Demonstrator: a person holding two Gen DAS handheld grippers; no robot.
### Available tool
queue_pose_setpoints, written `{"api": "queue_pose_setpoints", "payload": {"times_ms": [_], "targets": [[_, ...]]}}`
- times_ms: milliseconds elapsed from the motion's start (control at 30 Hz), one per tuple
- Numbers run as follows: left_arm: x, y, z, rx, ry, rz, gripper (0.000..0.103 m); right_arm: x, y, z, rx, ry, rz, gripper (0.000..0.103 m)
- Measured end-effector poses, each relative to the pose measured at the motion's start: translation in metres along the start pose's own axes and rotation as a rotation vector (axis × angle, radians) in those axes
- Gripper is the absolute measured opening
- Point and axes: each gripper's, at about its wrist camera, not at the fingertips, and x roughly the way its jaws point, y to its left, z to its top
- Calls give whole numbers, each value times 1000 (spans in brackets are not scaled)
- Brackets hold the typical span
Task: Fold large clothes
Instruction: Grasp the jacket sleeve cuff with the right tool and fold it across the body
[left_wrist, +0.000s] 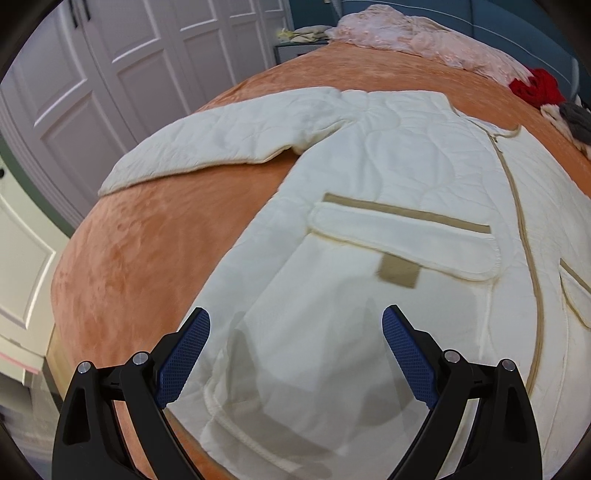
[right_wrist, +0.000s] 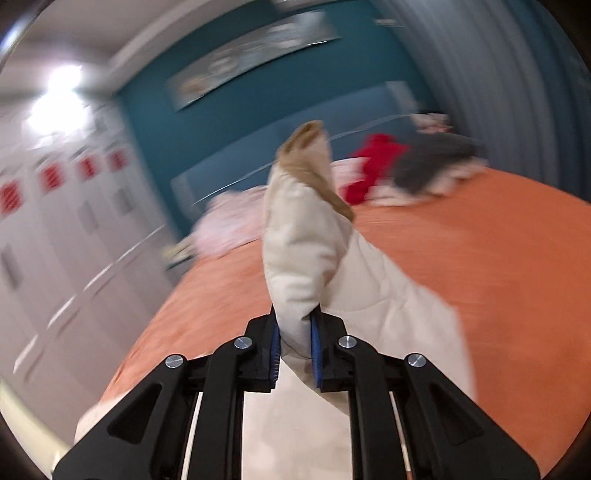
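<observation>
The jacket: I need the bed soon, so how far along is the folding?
Barely begun. The jacket lies spread on the bed, one sleeve still out. The right hand-held gripper has pinched a cuff; the left hand-held gripper hovers open above the hem. All folds remain.

The cream jacket (left_wrist: 388, 155) was matt quilted cloth with tan woven trim. The orange bedspread (left_wrist: 155, 236) looked plush, velvety. The left gripper (left_wrist: 295, 321) was matt black plastic, with dimpled blue pads (left_wrist: 184, 354) and shiny metal pins.
</observation>
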Motion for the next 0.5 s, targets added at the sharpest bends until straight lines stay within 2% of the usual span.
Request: {"api": "queue_pose_setpoints", "payload": {"times_ms": [133,300,367,400,433,467,500], "targets": [[2,14,-2,-24,4,-15,92,44,93,-37,-122,115,142,12],[5,34,-1,-66,3,-41,92,91,162,-104,-207,281,233,13],[6,39,0,-80,0,-61,92,109,181,-134,-243,347,262,17],[7,42,1,-87,0,-72,92,111,183,-146,-253,369,269,20],[7,44,3,-97,-1,-90,92,112,191,-161,-267,398,275,30],[7,46,4,-104,-3,-101,92,113,197,-172,-273,416,279,44],[7,47,7,-112,-7,-111,92,113,201,-184,-273,434,288,50]]}}
